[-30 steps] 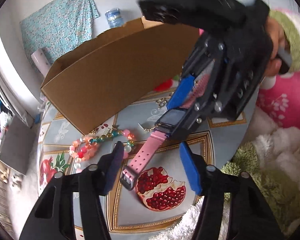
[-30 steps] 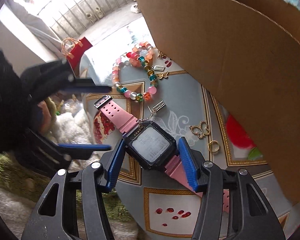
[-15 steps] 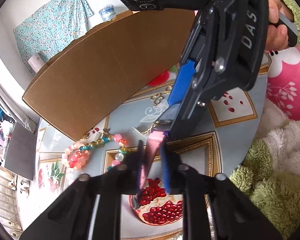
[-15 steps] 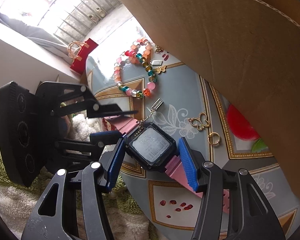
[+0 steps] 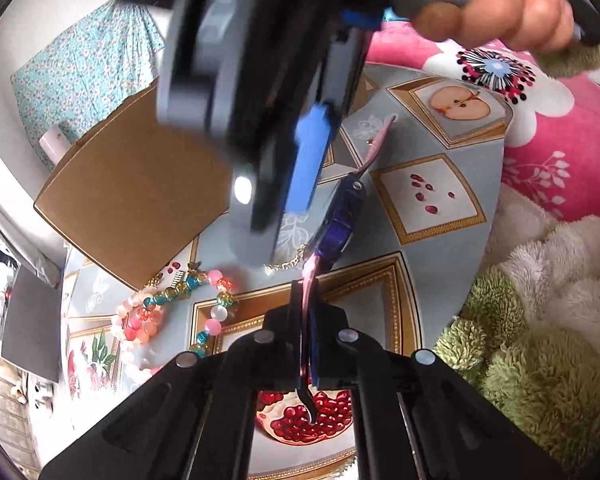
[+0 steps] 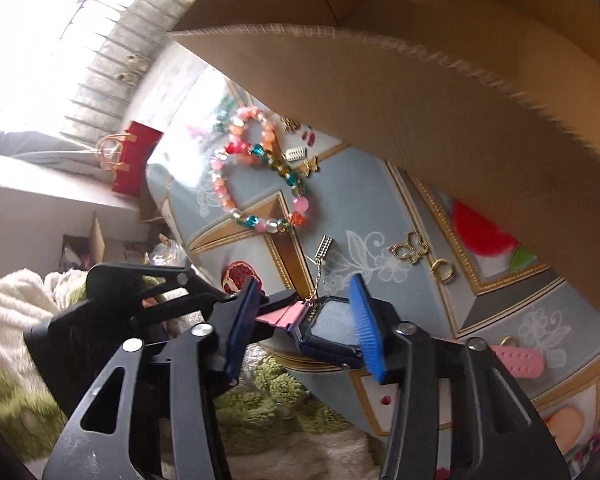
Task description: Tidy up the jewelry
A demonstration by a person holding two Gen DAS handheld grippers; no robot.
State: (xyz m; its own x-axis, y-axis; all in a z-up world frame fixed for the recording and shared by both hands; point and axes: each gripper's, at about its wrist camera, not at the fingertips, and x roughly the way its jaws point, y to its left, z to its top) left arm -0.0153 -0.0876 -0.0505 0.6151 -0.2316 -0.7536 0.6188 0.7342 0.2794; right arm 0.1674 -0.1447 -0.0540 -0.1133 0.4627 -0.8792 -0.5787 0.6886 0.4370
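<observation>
A pink-strapped watch with a dark case (image 5: 340, 216) hangs edge-on above the round table (image 5: 440, 240). My left gripper (image 5: 306, 300) is shut on its near strap. In the right wrist view the watch case (image 6: 328, 324) sits between the blue pads of my right gripper (image 6: 304, 320). Those jaws are closing: the right pad meets the case, while the left pad still stands apart with pink strap showing in the gap. The far strap end (image 6: 518, 360) sticks out to the right. A beaded bracelet (image 6: 260, 184) lies on the table beyond.
An open cardboard box (image 6: 420, 100) stands on the table behind the jewelry. A gold butterfly charm (image 6: 410, 248), a gold ring (image 6: 442, 270) and a thin gold chain (image 5: 288, 264) lie near it. A pink flowered blanket (image 5: 560, 120) and green shaggy fabric (image 5: 540, 380) border the table.
My left gripper closed from wide open onto the pink strap. The watch turned from lying flat to standing on edge, and my right gripper rolled and narrowed around the case.
</observation>
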